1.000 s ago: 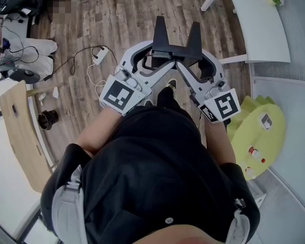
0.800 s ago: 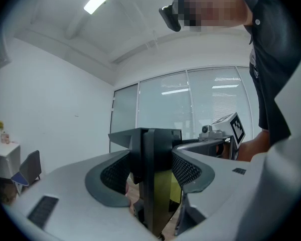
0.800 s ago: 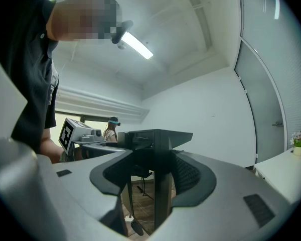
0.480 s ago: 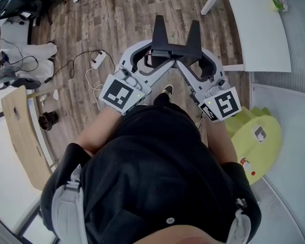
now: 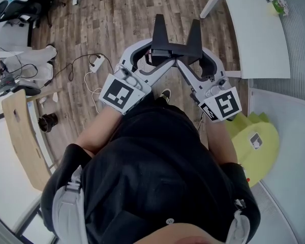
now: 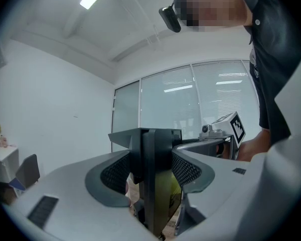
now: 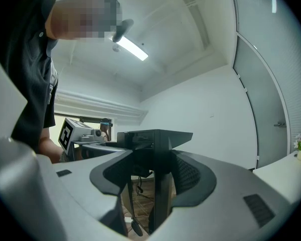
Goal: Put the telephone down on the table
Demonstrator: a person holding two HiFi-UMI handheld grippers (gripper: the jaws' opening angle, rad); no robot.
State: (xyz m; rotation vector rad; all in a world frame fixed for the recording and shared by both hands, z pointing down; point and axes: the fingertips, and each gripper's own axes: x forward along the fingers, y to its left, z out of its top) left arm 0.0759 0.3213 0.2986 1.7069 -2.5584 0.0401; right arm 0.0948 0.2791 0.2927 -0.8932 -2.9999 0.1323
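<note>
My head camera looks steeply down past the person's black shirt (image 5: 157, 172) onto the brown wood-plank floor (image 5: 112, 19). The 2 other cameras ride close behind the left gripper (image 6: 153, 154) and right gripper (image 7: 158, 149), angled upward and facing each other. Each catches the other's black-and-white marker cube (image 6: 237, 127), which my head camera shares.

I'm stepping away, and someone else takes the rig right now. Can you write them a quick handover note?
Left gripper: jaws together, empty.
Right gripper: jaws together, empty.
Both are held in front of the person, over the wood floor.
Telephone: not identifiable in any view. A small pale item lies on the green table at the right, too small to tell.
Done: nothing is being carried.
Left: check that item is the telephone.
</note>
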